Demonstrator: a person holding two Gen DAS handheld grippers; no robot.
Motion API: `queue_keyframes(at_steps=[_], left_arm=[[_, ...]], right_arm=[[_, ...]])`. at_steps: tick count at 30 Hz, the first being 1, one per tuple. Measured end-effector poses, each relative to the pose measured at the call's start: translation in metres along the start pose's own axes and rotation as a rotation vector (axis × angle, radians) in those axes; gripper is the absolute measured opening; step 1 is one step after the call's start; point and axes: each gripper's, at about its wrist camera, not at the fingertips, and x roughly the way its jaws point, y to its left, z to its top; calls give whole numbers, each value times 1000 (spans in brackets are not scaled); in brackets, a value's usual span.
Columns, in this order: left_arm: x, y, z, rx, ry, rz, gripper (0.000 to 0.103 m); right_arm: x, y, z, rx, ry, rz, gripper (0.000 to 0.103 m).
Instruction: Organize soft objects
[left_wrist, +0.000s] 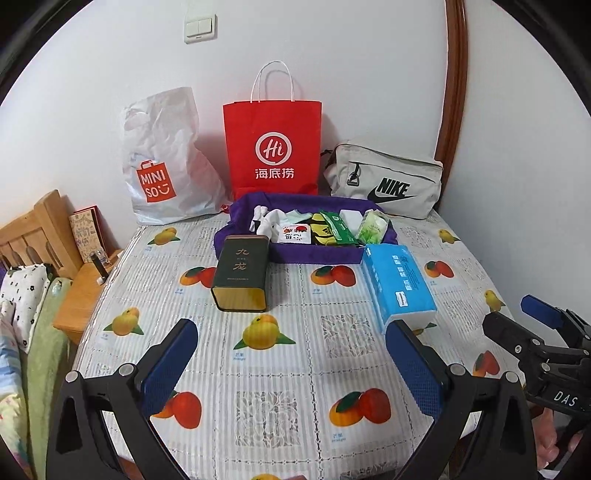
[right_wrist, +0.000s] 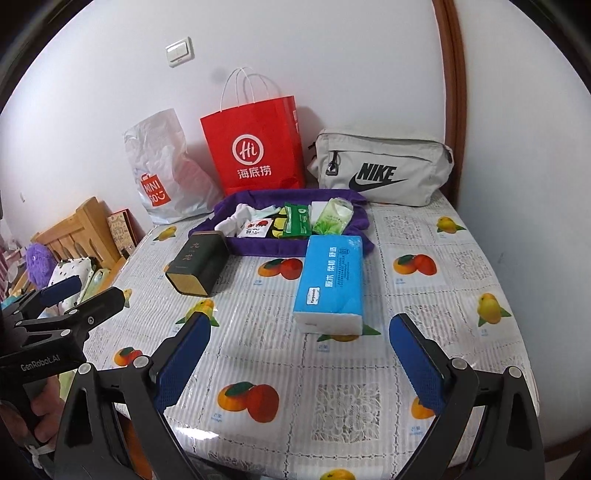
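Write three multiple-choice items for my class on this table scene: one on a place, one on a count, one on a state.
1. Where is the blue tissue pack?
A. inside the purple tray
B. on the tablecloth in front of the purple tray
C. inside the red bag

2. How many bags stand along the wall?
A. one
B. five
C. three

3. How is the dark green tin?
A. lying on its side
B. standing upright
C. held by fingers

Answers: B, it lies on the cloth outside the tray; C, white plastic, red paper, grey Nike; A, its gold end faces the camera.
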Motion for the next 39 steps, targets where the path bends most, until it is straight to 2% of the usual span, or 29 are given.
queue_keyframes(at_steps=[12, 39], left_arm=[[-19, -3, -14, 19, -23, 15, 103], [-20, 3, -15, 13, -16, 20, 103]], right_arm=[[-16, 9, -9, -28, -20, -1, 97], [-16, 21, -11, -57, -19, 8, 97]])
